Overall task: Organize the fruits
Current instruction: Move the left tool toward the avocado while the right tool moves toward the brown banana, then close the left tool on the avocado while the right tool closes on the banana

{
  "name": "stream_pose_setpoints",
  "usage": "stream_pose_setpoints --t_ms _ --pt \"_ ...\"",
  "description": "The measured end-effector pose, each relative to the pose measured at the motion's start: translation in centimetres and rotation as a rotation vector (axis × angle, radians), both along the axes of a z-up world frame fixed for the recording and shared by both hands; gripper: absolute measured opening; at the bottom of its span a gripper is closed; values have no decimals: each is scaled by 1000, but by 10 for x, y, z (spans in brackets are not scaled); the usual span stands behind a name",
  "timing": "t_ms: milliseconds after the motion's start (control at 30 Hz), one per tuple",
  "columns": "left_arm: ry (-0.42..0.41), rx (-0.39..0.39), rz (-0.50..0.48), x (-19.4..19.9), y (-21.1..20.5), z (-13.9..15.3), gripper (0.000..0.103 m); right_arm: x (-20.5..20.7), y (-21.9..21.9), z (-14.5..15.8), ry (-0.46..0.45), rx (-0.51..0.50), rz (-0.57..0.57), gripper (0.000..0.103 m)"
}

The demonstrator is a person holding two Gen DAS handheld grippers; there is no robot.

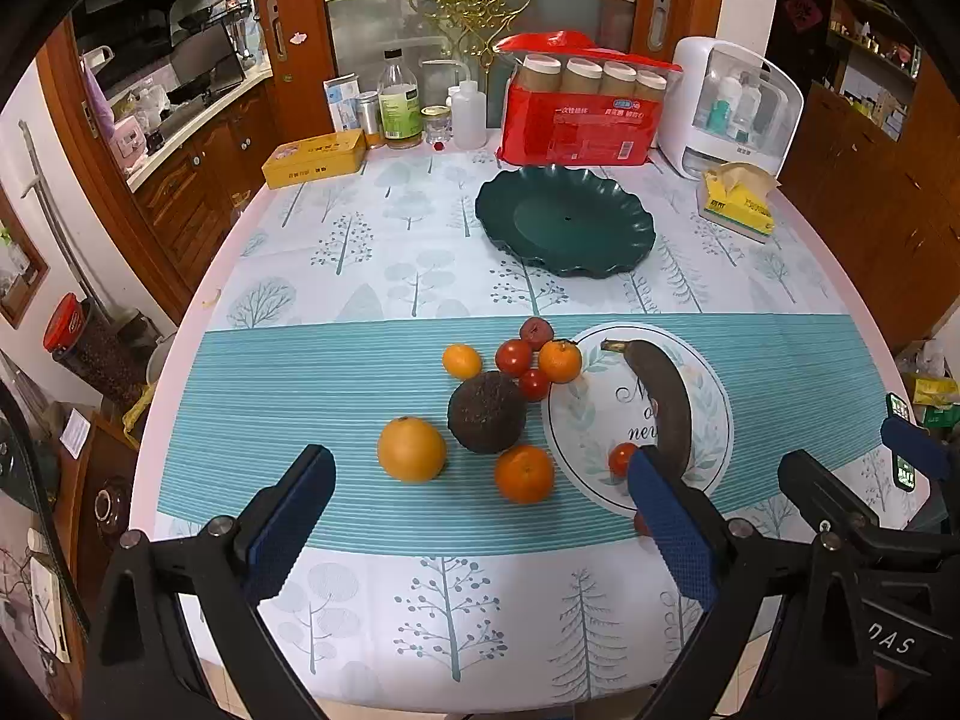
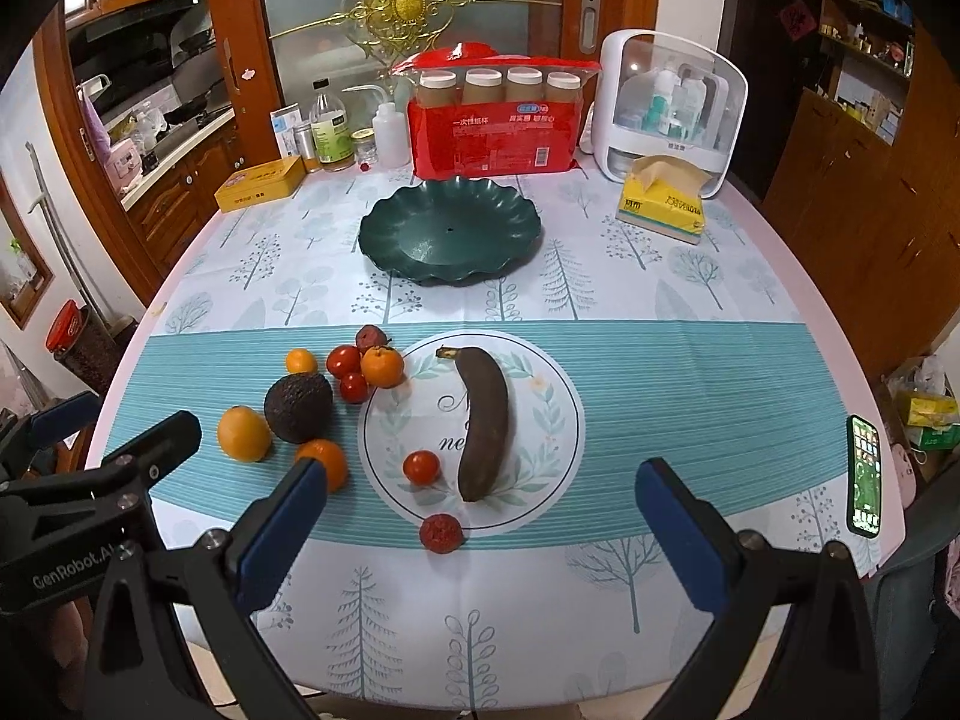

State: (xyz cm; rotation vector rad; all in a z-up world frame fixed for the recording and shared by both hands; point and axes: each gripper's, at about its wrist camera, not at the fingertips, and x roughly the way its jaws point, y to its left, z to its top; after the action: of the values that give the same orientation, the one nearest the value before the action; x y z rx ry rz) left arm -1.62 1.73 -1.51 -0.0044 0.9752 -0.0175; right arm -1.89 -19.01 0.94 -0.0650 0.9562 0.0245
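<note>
Left wrist view: left gripper (image 1: 480, 501) jaws wide apart, holding nothing, above worktop (image 1: 360, 276) near edge. Fruits clustered mid-worktop: orange (image 1: 411, 449), avocado (image 1: 486, 412), tangerine (image 1: 524, 473) just ahead; green plate (image 1: 564, 222) farther back.

Right wrist view: right gripper (image 2: 480, 507) jaws also wide apart, nothing held. Dark banana (image 2: 483, 422) lies w/ tomato (image 2: 421, 467) beside it, on the round printed patch, well apart from plate.
</note>
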Motion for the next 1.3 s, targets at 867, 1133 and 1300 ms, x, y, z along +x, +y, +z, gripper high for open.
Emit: stream_pose_setpoints --t_ms 867,1133,1300 --pt "-5 -44 -1 13 1 10 98 16 -8 14 -50 -28 54 103" --pt "-41 16 69 33 27 12 98 42 -17 21 -55 -26 75 103" --pt "20 -12 101 54 48 -7 98 67 -25 14 -30 -25 76 103"
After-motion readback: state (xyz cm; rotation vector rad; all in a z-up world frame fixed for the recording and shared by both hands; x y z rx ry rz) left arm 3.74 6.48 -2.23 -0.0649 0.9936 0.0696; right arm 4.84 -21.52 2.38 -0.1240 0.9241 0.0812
